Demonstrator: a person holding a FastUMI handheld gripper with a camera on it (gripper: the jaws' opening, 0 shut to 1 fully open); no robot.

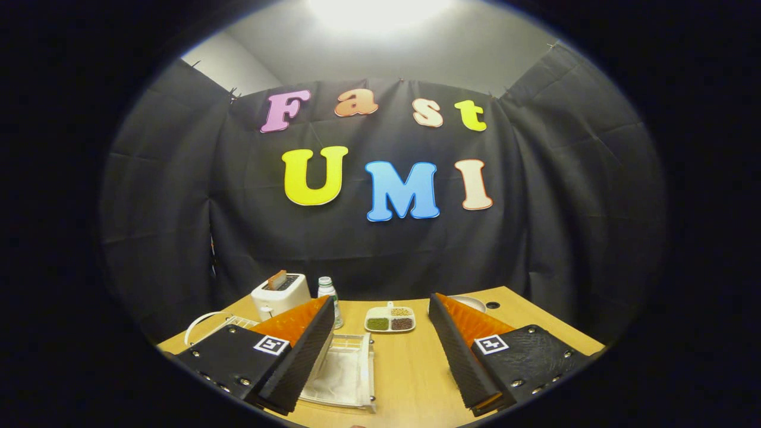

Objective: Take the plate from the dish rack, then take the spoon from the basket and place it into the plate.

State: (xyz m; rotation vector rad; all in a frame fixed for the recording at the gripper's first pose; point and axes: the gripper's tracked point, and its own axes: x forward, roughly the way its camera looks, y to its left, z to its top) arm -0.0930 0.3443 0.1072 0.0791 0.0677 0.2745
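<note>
My gripper [381, 303] hangs open above the wooden table [410, 368], its two fingers spread wide with nothing between them. A white mesh basket [345, 371] lies on the table just inside the left finger [297, 351], which partly covers it. Left of that finger, a white wire dish rack [229, 324] shows with the curved rim of a white plate [198, 327] standing in it. The left finger hides most of the rack.
A white toaster [279, 294] with a slice in it and a small bottle [327, 291] stand at the back left. A divided dish of grains [390, 319] sits ahead between the fingers. A white round dish [469, 302] peeks from behind the right finger.
</note>
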